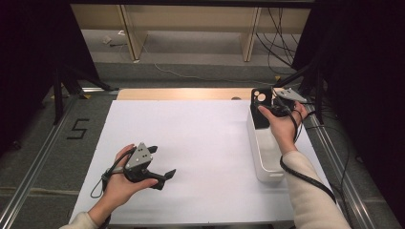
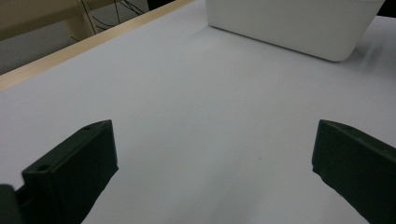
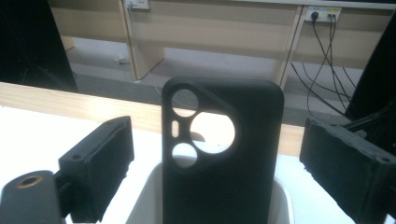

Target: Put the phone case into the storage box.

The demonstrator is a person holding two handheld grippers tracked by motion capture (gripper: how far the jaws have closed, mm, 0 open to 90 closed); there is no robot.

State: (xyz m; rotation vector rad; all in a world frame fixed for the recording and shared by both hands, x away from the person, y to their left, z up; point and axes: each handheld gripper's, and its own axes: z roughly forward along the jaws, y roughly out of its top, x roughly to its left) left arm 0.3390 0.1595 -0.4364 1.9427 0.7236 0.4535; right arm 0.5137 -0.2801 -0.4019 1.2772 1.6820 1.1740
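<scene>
Both grippers' fingers [image 2: 74, 168] apart

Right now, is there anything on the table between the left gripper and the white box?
No. In the left gripper view, bare white table stretches from the left gripper to the white box.

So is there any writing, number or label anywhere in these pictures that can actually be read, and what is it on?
"5": a dark numeral marked on the grey floor left of the table, in the high view.
The black phone case standing in the white bin bears no logo or lettering, just camera cut-outs.
The wall sockets in the right gripper view show yellow stickers too small to read.
</scene>
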